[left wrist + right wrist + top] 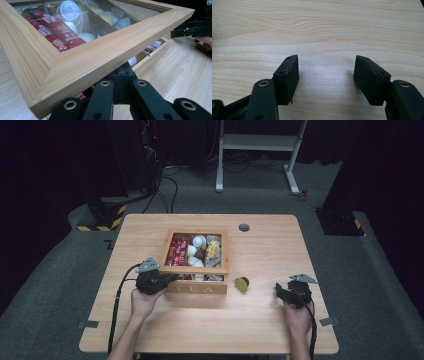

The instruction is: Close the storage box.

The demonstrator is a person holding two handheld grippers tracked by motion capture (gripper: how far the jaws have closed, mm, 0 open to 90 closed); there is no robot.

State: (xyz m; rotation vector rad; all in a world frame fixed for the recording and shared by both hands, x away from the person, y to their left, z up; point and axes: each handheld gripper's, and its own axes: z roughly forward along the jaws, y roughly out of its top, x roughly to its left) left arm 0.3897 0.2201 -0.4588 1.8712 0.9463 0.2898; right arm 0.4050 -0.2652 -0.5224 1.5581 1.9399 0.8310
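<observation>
**Left gripper lifts the tea box lid by its front corner**

While the wooden tea box [196,287] sits near the middle of the table [260,320], its glass-paned lid [172,251] stands tilted up off the front wall, which bears the word TEA. The left gripper [170,278] meets the lid at its front left corner; in the left gripper view the jaws are drawn close together under the lid's wooden frame [100,57], clamped on its edge. Through the pane show red sachets [53,31] and white capsules [68,8]. The right gripper [281,292] rests well apart, on the right side of the table, and its jaws stand wide apart over bare wood with nothing between them [325,80]. A small round capsule [242,283], yellow and dark brown, lies on the table just beside the box's front right corner, between box and right gripper.
</observation>
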